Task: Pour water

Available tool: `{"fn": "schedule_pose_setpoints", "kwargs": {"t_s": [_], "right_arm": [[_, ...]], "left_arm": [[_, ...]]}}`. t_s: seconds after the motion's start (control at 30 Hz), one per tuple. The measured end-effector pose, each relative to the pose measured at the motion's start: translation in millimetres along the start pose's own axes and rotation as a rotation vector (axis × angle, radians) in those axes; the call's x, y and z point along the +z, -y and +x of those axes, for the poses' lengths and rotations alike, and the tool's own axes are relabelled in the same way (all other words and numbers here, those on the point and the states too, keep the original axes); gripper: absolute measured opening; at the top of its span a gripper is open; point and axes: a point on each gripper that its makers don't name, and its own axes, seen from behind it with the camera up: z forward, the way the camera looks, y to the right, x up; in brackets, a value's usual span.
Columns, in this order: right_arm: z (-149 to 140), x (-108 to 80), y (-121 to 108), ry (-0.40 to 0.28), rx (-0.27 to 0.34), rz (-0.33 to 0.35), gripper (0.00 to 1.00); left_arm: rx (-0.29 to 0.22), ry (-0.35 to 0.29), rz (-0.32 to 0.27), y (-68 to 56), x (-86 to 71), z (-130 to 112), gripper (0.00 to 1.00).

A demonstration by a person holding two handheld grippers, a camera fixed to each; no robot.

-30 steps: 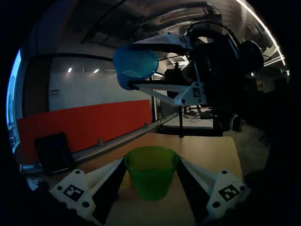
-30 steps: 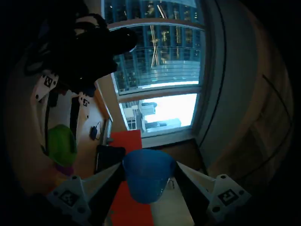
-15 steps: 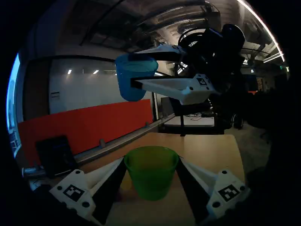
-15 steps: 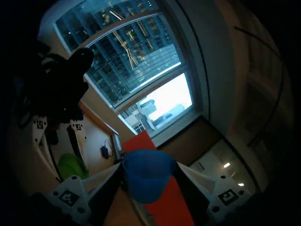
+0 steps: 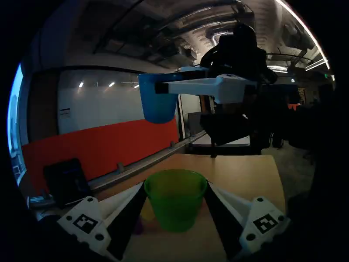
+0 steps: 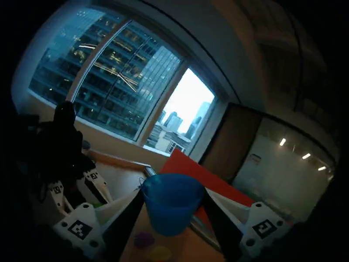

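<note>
In the left gripper view my left gripper (image 5: 175,205) is shut on a green cup (image 5: 175,198), held upright over a wooden table (image 5: 244,170). Above and beyond it the right gripper (image 5: 174,87) holds a blue cup (image 5: 158,100) upright and level, high over the table. In the right gripper view my right gripper (image 6: 172,209) is shut on that blue cup (image 6: 172,201). The left gripper (image 6: 76,187) appears low at the left there, under a dark hand. I cannot see water in either cup.
A red partition (image 5: 96,144) runs along the table's far edge, with a dark tablet (image 5: 65,179) leaning near it. Small purple (image 6: 144,239) and yellow (image 6: 160,252) objects lie on the table below the blue cup. Large windows (image 6: 113,96) face city buildings.
The right gripper has rotated the blue cup back from a tilted pose to upright and level. Its view swung from sideways to upright. My left gripper and the green cup stayed still.
</note>
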Motion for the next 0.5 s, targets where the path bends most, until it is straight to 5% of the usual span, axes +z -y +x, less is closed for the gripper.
{"fn": "schedule_pose_setpoints", "kwargs": {"t_s": [0.33,0.5], "right_arm": [[-3.0,-1.5,10.0,0.012,0.274,0.038,0.93],[-5.2,-1.6,19.0,0.019,0.358,0.073,0.93]], "left_arm": [[-0.001,-0.007,0.012,3.8,-2.9,3.4,0.88],[0.0,-0.005,0.015,5.6,-3.3,2.9,0.88]]}}
